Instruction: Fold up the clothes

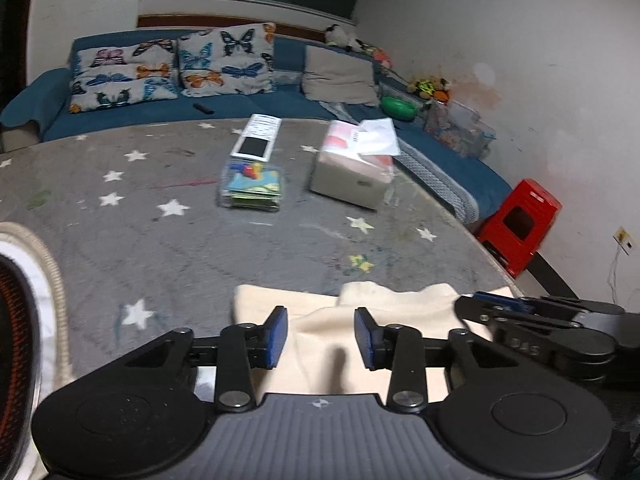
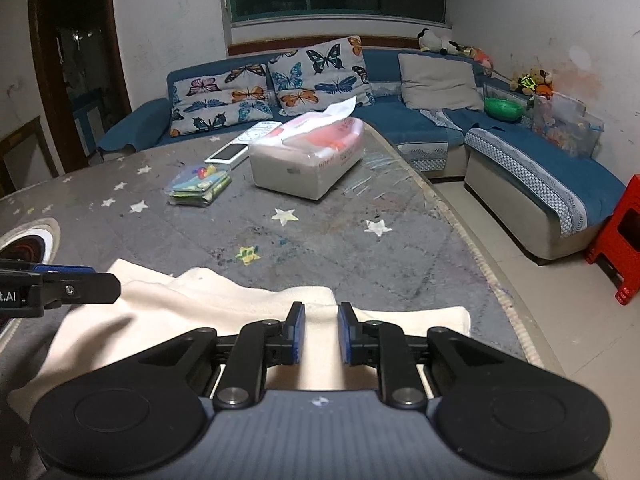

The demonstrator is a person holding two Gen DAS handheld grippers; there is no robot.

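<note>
Left wrist view: the left gripper point(image 1: 321, 336) hangs over a cream garment point(image 1: 312, 344) lying on the starred tabletop point(image 1: 160, 240), jaws spread wide, nothing between them. The right gripper point(image 1: 476, 304) lies at the cloth's right edge.

Right wrist view: the right gripper point(image 2: 321, 334), jaws parted, sits over the garment point(image 2: 200, 300), well nearer than the tissue box point(image 2: 308, 156).

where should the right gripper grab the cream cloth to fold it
Grip the cream cloth at its far right corner, coming from the table's right edge. That corner lies flat and single against the grey mat, while the middle is bunched in ridges. The right gripper is open over the cloth, the left gripper open beside it.
</note>
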